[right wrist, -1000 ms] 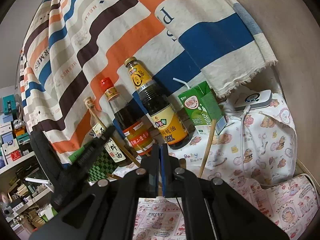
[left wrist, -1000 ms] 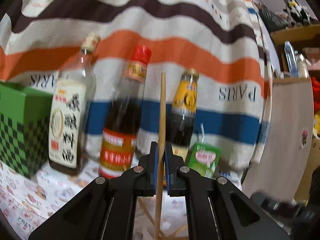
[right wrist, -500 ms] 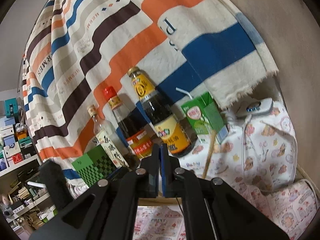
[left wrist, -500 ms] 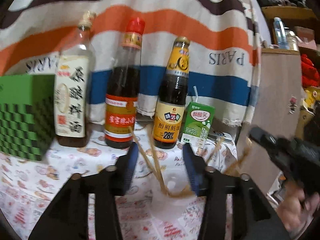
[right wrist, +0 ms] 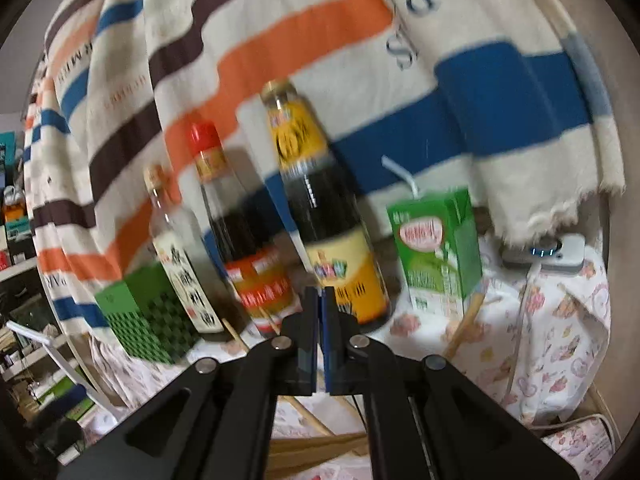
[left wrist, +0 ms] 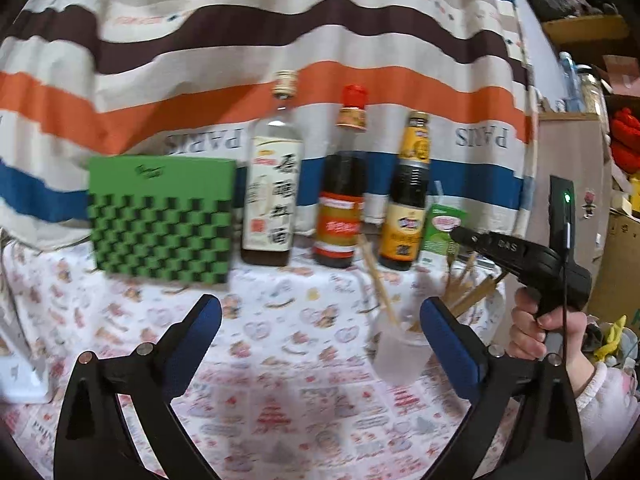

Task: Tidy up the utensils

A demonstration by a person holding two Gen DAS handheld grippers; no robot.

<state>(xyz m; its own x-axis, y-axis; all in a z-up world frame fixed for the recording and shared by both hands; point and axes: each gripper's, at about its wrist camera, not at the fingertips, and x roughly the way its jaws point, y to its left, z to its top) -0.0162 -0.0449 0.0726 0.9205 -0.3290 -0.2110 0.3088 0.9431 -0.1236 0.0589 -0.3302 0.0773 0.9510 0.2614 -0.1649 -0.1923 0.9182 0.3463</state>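
Observation:
In the left wrist view my left gripper (left wrist: pixel 320 312) has its jaws opening wide, with nothing between the blue pads. Just ahead of the right-hand finger, a frosted cup (left wrist: pixel 400 356) holds leaning wooden chopsticks (left wrist: pixel 380 288). More loose chopsticks (left wrist: pixel 472 292) lie at the table's right end. My right gripper (left wrist: pixel 460 235), held by a hand (left wrist: pixel 536 320), points at them from the right, its jaws together. In the blurred right wrist view the right gripper (right wrist: pixel 320 300) is shut and holds nothing. Chopsticks (right wrist: pixel 316 446) lie below it and one chopstick (right wrist: pixel 464 328) leans by the carton.
Along the back stand a green checkered box (left wrist: pixel 160 220), three sauce bottles (left wrist: pixel 340 200) and a green drink carton (left wrist: pixel 440 232) with a straw. A striped cloth (left wrist: pixel 280 40) hangs behind. The table (left wrist: pixel 280 360) has a printed cover. A white device (right wrist: pixel 548 256) lies at the right.
My left gripper has let go of the chopstick, opened wide and drawn back to the left; the chopstick now stands in the cup. My right gripper stayed shut and swung toward the bottles.

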